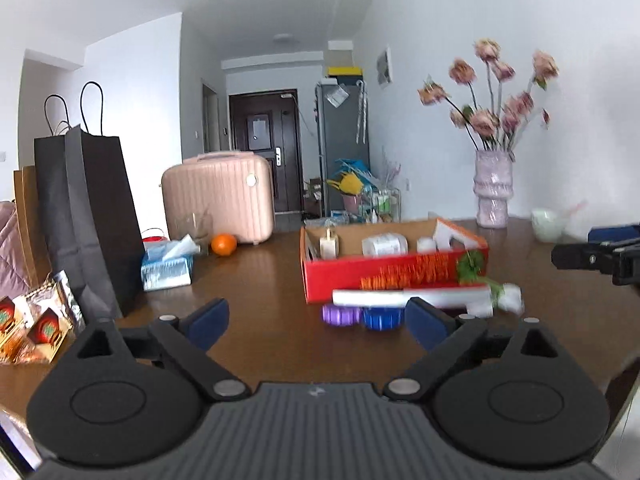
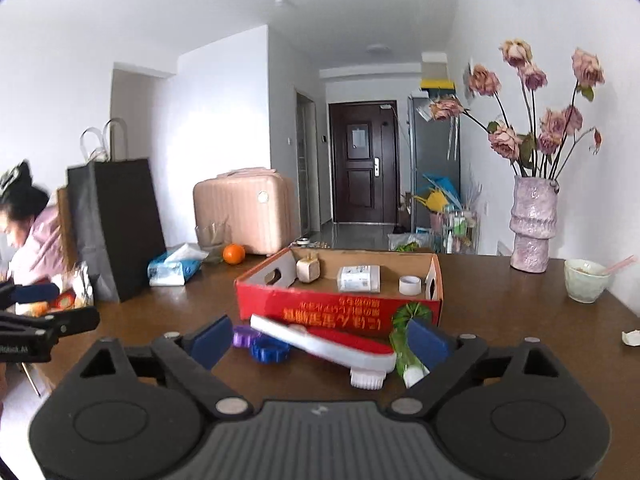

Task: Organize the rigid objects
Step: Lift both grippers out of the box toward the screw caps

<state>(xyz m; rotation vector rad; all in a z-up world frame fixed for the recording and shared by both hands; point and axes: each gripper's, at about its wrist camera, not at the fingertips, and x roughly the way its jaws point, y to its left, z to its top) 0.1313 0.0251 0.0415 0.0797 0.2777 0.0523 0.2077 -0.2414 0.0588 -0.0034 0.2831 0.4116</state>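
1. Both hand-held grippers are released: the left hand-held gripper (image 1: 316, 320) and the right hand-held gripper (image 2: 320, 340) each show blue-padded jaws spread wide with nothing clamped between them.
2. No earlier view is given, so only this spread stance can be told.
3. On the dark brown wooden worktop (image 2: 520, 312) stands a shallow red cardboard box with an open top (image 2: 340, 306).
4. Inside the box lie a small beige block-shaped bottle (image 2: 308, 269), a white labelled rectangular container (image 2: 359, 279) and a white roll of tape (image 2: 410, 285).
5. Just in front of the box lies a long white-and-red scrubbing brush with white bristles (image 2: 332, 344); its far end is blurred in the left wrist view.
6. Beside the brush's handle sit a purple ridged plastic ring (image 2: 245, 336) and a blue ridged plastic ring (image 2: 270, 351), close together; the left jaw of the right hand-held gripper partly hides the purple one.
7. A green-and-white tube-like item (image 2: 406, 360) lies by the brush head, partly covered by the right jaw; what it is cannot be made out.
8. Further back stand a black paper shopping bag (image 1: 92, 216), a pink hard-shell case (image 1: 220, 196), an orange fruit (image 1: 224, 244), a blue tissue pack (image 1: 168, 268) and a pale purple ceramic vase of dried pink roses (image 2: 532, 228).
9. A pale green bowl with a pink spoon (image 2: 586, 280) sits near the worktop's right edge.
10. A person in a pink jacket (image 2: 36, 236) is cut off at the left edge, motion-blurred.
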